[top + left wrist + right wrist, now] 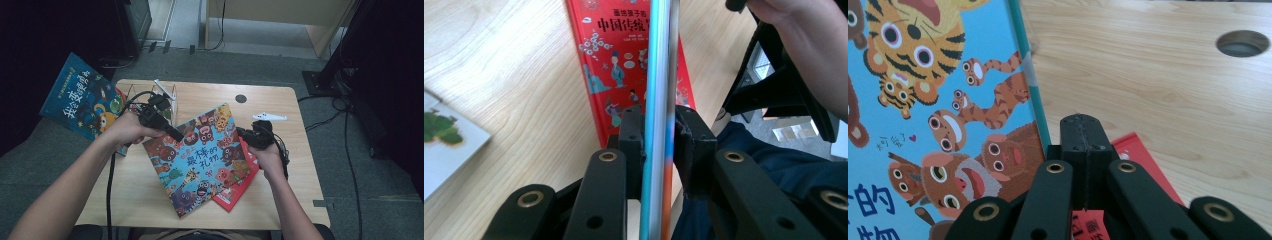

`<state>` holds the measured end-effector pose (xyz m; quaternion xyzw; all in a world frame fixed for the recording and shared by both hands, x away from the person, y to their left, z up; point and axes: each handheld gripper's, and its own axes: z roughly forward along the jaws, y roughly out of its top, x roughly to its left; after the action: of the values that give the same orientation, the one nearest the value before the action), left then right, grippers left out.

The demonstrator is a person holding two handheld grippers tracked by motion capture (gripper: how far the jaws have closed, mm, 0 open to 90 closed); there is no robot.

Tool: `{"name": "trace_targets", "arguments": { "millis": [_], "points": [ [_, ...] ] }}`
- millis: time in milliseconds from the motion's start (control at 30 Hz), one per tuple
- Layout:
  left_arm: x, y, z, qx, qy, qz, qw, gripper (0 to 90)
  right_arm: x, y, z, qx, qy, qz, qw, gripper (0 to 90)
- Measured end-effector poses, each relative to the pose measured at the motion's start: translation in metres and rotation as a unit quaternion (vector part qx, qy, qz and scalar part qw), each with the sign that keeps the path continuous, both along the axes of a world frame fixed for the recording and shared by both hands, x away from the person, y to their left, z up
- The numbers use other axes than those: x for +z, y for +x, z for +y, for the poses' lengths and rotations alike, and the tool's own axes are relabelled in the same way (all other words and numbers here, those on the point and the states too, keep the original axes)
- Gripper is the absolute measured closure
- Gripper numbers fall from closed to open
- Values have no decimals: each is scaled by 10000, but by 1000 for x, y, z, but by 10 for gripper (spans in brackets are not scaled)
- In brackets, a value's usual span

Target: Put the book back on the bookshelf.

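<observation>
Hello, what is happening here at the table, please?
A person works with a claw in each hand at a wooden table. The left claw is clamped on the edge of a blue animal picture book, lifted above a red book on the table. The right claw is shut, empty, beside the blue book's other edge.

The blue animal picture book (202,157) lies tilted, lifted at one edge, over the red book (235,192).
</observation>
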<state>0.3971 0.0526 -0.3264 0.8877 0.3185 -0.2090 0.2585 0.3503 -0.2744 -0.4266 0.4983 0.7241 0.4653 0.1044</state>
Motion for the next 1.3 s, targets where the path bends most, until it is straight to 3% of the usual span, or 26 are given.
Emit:
{"name": "trace_targets", "arguments": {
  "millis": [133,233,433,733,933,1167,1300],
  "points": [
    [-1,2,2,127,-52,72,9999,787,0,-1,1,109,-48,-109,9999,900],
    [-1,2,4,129,-64,136,9998,790,-8,-3,-1,217,-313,-114,9992,900],
    [4,6,12,343,-103,39,9993,802,-28,-11,-10,159,-284,64,9995,900],
    [12,17,34,680,23,-70,9977,802,-39,-20,-14,308,-379,-17,9988,900],
    [11,19,37,716,61,-8,9974,800,-60,-33,-9,493,-434,125,9978,900],
    [11,20,38,719,61,7,9974,799,-77,-42,7,811,-617,314,9943,900],
    [10,21,39,757,65,31,9971,796,-82,-44,14,873,-559,367,9939,900]
  ]
}}
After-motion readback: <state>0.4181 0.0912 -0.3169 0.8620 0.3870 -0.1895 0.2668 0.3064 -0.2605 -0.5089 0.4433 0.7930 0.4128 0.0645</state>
